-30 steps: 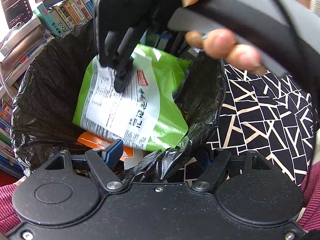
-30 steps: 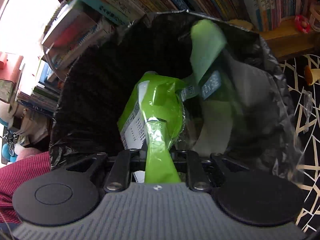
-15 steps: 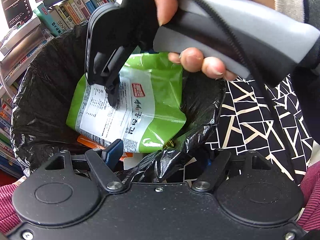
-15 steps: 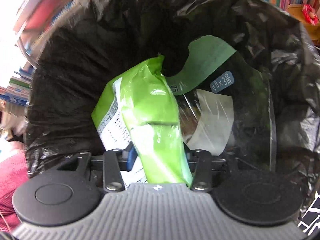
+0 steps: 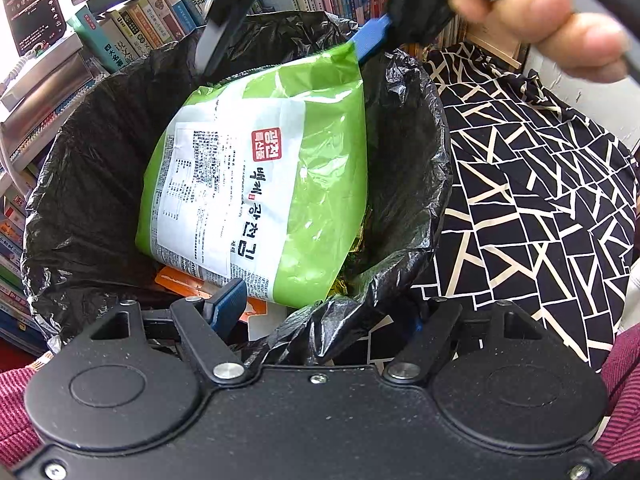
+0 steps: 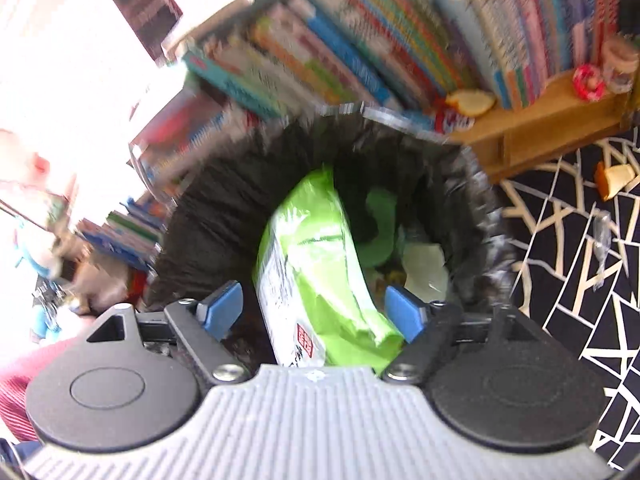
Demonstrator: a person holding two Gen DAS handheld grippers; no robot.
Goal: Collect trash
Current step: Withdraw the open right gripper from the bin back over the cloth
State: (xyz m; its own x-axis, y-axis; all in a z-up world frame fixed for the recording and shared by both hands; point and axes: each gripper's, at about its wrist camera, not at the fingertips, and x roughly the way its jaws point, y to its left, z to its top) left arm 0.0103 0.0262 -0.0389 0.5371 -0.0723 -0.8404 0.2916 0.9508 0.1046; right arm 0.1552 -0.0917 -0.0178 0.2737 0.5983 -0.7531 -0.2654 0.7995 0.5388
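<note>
A green snack bag (image 5: 304, 184) stands tilted inside the bin's black liner (image 5: 80, 200), on top of an orange wrapper (image 5: 176, 280). My right gripper (image 5: 284, 50) hovers open above the bag's top edge, held by a hand (image 5: 540, 20). In the right wrist view the green bag (image 6: 320, 248) lies between the spread blue pads of the right gripper (image 6: 314, 310), and neither pad presses it. My left gripper (image 5: 324, 312) is open at the bin's near rim, with crumpled liner between its fingers. Its right finger is mostly hidden by the liner.
A black-and-white patterned mat (image 5: 520, 200) lies right of the bin. On the mat (image 6: 560, 280) I see an orange-white scrap (image 6: 616, 176) and a clear wrapper (image 6: 600, 236). Bookshelves (image 5: 160, 20) crowd the bin's far and left sides. A low wooden shelf (image 6: 540, 136) stands behind.
The right gripper opened, let go of the green bag and rose out of the bin. The bag stayed in the liner. The left gripper has not moved.
</note>
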